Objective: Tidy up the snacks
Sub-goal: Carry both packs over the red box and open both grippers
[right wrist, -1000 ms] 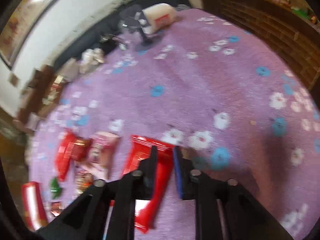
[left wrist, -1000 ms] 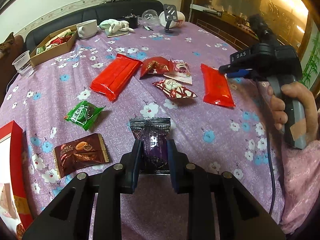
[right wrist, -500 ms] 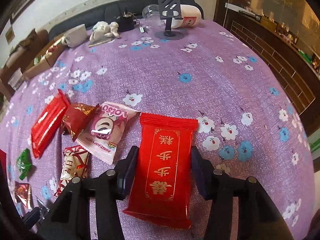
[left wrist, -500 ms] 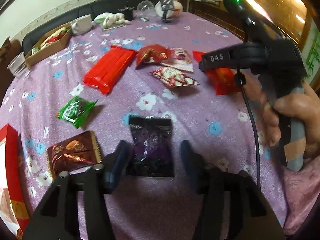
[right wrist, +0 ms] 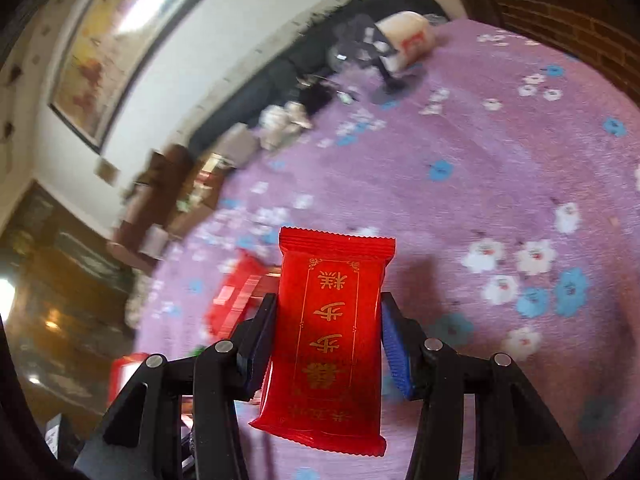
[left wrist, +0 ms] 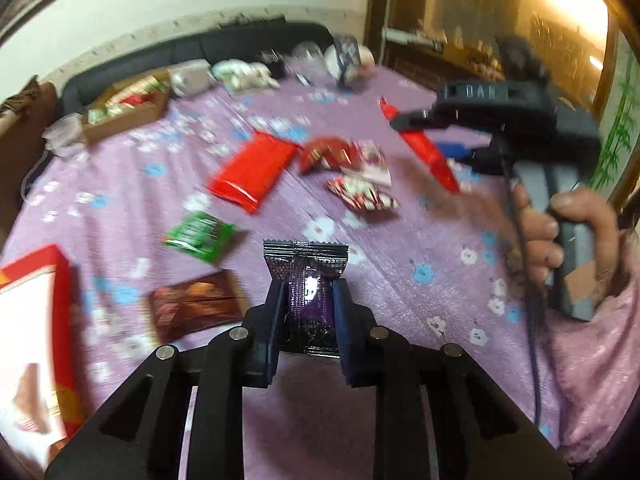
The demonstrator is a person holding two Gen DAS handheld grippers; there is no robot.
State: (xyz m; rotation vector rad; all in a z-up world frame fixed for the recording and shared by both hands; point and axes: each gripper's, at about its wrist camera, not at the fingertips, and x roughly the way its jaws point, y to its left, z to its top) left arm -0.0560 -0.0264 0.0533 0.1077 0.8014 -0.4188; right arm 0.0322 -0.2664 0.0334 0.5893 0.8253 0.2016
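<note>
Pinching purple packet (left wrist: 310,300) in left tool (left wrist: 307,312), right tool (right wrist: 328,344) clamping red packet (right wrist: 328,332)

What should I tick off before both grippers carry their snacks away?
1. Left gripper shut on the purple packet: ok.
2. Right gripper shut on the red packet: ok.
3. Red packet lifted off the tablecloth: ok; in the left wrist view it hangs tilted in the air.
4. Purple packet clear of the tablecloth: cannot tell.
5. Red box at the left edge open and reachable: cannot tell, blurred.
6. Loose snacks out of the way, such as the green packet and brown packet: ok, both lie apart from the fingers.
</note>
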